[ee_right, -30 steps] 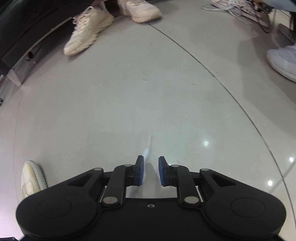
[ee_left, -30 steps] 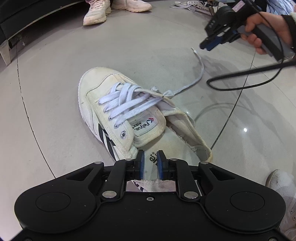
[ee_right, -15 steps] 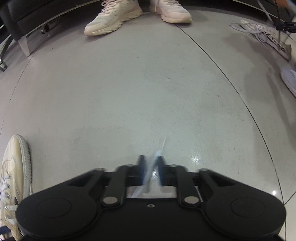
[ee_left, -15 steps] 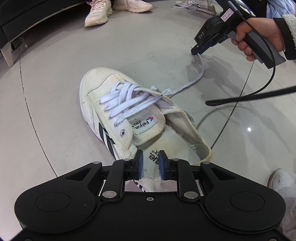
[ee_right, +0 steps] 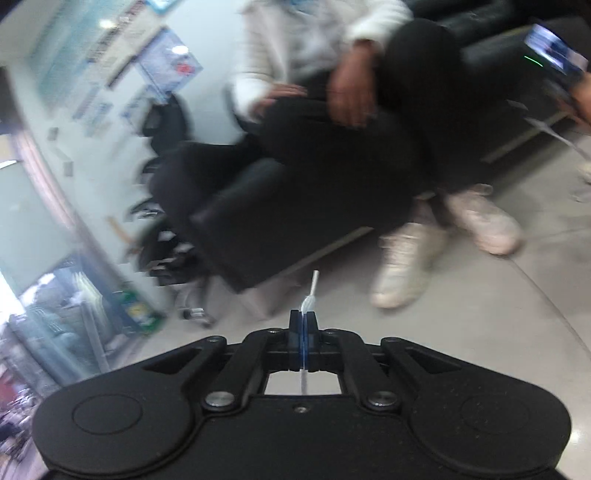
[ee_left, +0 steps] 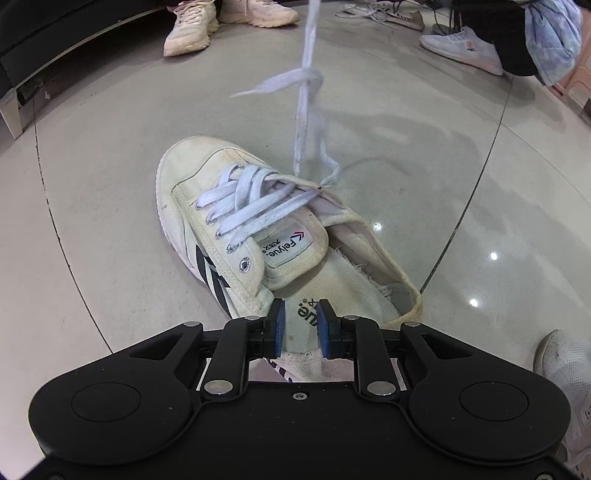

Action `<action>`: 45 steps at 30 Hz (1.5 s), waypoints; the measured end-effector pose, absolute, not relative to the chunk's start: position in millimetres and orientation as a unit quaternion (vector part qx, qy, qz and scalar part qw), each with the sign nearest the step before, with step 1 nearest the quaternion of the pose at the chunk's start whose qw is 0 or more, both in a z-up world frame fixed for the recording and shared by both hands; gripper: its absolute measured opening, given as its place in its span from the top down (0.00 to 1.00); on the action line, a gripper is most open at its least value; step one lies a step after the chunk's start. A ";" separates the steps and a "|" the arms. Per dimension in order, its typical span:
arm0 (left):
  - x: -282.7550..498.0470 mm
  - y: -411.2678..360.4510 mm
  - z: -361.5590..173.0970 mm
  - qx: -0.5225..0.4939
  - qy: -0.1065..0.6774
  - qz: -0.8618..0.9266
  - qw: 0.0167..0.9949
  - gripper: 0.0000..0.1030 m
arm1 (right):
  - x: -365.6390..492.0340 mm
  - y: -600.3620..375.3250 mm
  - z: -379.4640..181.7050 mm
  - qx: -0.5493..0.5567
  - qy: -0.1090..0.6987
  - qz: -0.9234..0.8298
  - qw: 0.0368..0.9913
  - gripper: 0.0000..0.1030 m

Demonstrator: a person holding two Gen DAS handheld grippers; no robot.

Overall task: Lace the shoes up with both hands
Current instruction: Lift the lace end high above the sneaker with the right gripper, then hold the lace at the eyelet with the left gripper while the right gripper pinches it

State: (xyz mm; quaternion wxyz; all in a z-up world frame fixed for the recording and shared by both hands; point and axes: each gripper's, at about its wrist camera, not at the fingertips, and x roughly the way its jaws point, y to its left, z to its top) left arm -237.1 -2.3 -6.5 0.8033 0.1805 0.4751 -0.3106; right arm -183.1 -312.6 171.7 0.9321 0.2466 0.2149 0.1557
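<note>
Shoe (ee_left: 258,229), cream canvas with dark side stripes, lies on the pale tiled floor (ee_left: 110,155), heel nearest the left wrist camera and toe toward 11 o'clock. Left gripper (ee_left: 300,325) sits at the heel opening; its blue pads stand slightly apart, straddling the back of the shoe, though whether they press it cannot be told. Beyond, the labelled tongue (ee_left: 291,251) and the crossed lacing. From the upper eyelets at 1 o'clock the white lace (ee_left: 304,96) rises steeply out of the top of the left view, knotted partway up. Farther off, at 11 o'clock, a pair of pale sneakers (ee_left: 192,26); at 2 o'clock, another white shoe (ee_left: 461,48).

Right wrist view, blurred: right gripper (ee_right: 303,328) clamped together on the lace end, whose tip (ee_right: 314,284) projects ahead. Behind it, a seated person (ee_right: 332,122).
</note>
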 end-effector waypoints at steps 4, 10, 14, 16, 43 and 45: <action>-238.3 0.0 -5.4 0.177 0.474 -0.311 0.804 0.82 | -198.6 -317.9 174.0 0.288 0.202 0.184 0.918 1.00; -235.7 4.2 -5.7 0.164 0.477 -0.316 0.803 0.82 | -252.1 -319.0 172.0 0.299 0.207 0.210 0.907 1.00; -235.9 8.8 0.5 0.158 0.478 -0.324 0.801 0.82 | -254.3 -301.2 153.4 0.216 0.247 0.228 0.917 1.00; -237.2 14.4 8.3 0.160 0.469 -0.334 0.801 0.82 | -250.5 -278.2 131.9 0.155 0.282 0.259 0.911 1.00; -231.0 5.6 6.2 0.179 0.418 -0.276 0.847 0.95 | -251.9 -126.5 11.6 -0.252 0.400 0.407 0.782 0.99; -227.5 11.8 9.4 0.155 0.425 -0.275 0.848 0.97 | -252.5 -127.5 13.8 -0.248 0.401 0.410 0.781 0.99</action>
